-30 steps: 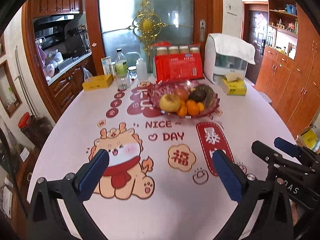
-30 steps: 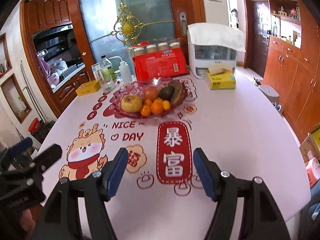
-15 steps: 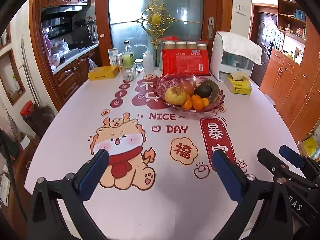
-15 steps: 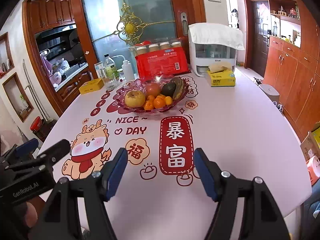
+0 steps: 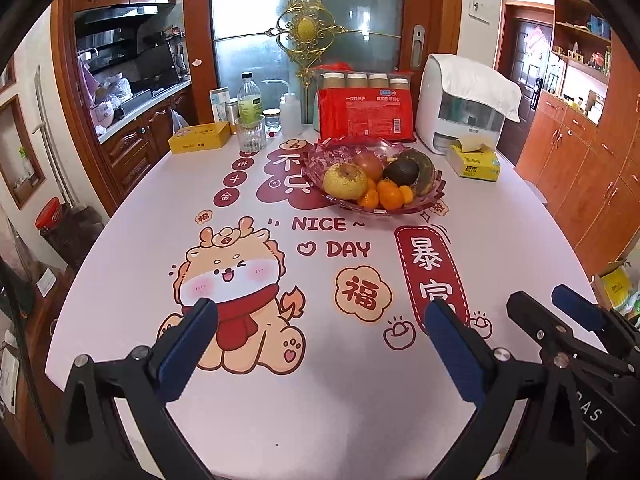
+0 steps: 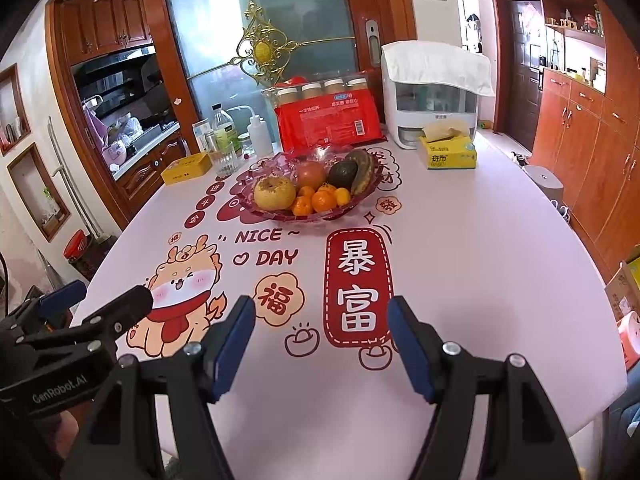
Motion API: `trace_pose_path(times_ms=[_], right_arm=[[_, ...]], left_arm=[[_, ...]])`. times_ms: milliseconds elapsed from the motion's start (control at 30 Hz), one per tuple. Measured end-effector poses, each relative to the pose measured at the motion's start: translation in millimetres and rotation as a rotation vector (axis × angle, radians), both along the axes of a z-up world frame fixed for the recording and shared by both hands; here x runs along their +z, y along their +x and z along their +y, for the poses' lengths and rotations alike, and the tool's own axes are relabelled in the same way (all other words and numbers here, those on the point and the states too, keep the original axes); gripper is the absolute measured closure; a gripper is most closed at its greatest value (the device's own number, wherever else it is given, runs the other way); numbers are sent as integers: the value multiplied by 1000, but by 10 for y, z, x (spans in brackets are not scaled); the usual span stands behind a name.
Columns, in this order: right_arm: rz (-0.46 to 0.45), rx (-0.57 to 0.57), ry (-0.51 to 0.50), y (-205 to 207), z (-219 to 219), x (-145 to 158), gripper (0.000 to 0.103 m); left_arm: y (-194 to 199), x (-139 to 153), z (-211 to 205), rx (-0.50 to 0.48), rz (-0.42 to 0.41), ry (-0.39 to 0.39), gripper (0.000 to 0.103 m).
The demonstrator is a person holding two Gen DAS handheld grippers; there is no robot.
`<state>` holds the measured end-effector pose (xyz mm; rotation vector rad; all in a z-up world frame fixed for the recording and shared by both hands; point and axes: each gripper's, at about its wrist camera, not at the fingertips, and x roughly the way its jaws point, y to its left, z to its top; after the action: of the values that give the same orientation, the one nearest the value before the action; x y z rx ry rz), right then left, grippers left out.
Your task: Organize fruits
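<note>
I see both my left tool [image 5: 320,344] and right tool [image 6: 322,344] gaping, empty, barely shifted since a second ago, the red glass fruit bowl [image 5: 434,194] on the pink printed tabletop [image 5: 500,240] unreached.

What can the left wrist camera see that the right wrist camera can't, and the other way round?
Only the left view: the left gripper shown whole from behind, fingers wide apart and empty, with the right gripper poking in from the right edge.

Only the right view: a grey bin on the floor past the table, and the left gripper entering from the left edge.

Both: the fruit bowl with pear, tangerines and avocado, the red packet, the tissue box, the yellow tin and the cartoon tablecloth.
</note>
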<state>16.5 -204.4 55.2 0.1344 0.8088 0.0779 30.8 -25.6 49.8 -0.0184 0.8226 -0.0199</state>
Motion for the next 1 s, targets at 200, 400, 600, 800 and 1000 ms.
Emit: trace_pose_path(times_ms=[200,400,600,800,1000], right_arm=[[4,7,-1,13,28,-12,34],[4,5,1,8,27,-12,34],[3,4,0,9,35,-15,34],[4,5,2,6,28,-18,34],[4,4,1,8,33,-21,34]], left_arm=[[5,-7,-13,-8,3,-1,1],[2,-6,-20,-9,2,0,1],[1,-6,-23,-8,2,-1,0],[-7,-13,-37,-11,2,-2,1],[-10,-16,-49,-13,0,-2,0]])
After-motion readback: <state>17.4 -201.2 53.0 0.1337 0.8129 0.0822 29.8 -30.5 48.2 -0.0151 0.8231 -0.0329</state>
